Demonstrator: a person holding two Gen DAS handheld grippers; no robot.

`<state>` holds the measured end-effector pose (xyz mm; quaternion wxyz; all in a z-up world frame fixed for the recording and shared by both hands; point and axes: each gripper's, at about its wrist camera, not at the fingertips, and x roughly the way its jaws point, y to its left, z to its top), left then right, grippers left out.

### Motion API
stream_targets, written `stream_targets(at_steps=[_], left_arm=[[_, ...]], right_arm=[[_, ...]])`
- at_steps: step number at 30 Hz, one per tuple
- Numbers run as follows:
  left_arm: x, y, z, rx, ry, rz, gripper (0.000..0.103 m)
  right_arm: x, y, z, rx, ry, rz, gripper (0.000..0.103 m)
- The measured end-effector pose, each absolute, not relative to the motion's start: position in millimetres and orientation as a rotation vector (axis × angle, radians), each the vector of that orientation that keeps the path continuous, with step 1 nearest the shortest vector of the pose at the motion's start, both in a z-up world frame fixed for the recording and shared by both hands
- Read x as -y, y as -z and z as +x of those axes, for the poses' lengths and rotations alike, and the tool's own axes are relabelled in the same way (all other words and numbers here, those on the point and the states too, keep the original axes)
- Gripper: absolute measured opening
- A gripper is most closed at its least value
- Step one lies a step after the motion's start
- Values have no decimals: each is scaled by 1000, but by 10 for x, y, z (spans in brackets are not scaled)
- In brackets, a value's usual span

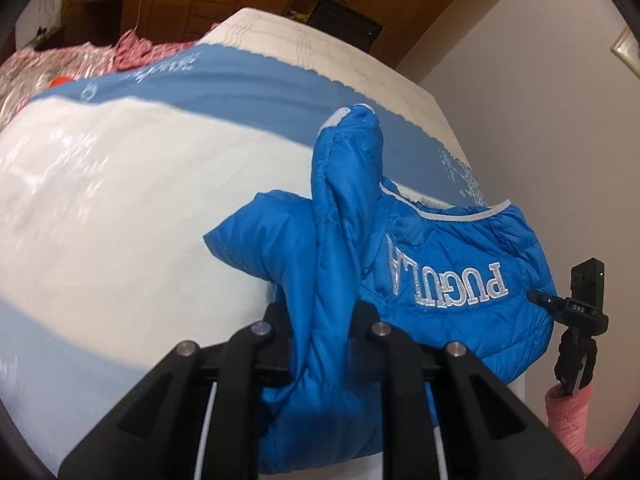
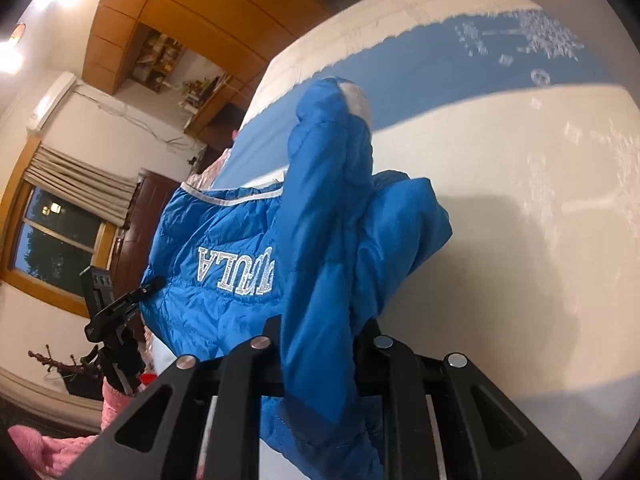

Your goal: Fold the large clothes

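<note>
Blue puffer jacket (image 1: 452,280) with silver lettering hangs bunched over the near edge of the bed (image 1: 120,208), sleeves raised. Left gripper (image 1: 320,320) jaws nearly closed, clamped on a sleeve fold of the jacket. Right gripper (image 2: 320,332) same: jaws nearly closed, pinching another sleeve fold. Bedspread white with a blue band (image 1: 240,84) far side. Pink sleeve (image 1: 568,412) of the person at right edge. Wooden cabinets (image 2: 192,12) beyond.
</note>
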<state>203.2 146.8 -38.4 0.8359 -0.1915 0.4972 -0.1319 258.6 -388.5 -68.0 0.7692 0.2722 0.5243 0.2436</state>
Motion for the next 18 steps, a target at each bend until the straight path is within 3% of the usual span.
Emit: stream_targets(at_steps=[9,14,18], left_arm=[[-1626,1048,1814,-1188,199,-388,19],[-1710,1483,1893,-1214,184,-400,32],[-1599,1547,1952,-1211,165,-327,36]], right_arm=[[3712,1087,2249,-1245,-432,532,17],[3764,1584,2342,-1315,-320,518,24],[3804,1783,2450,-1317,-309,570,28]])
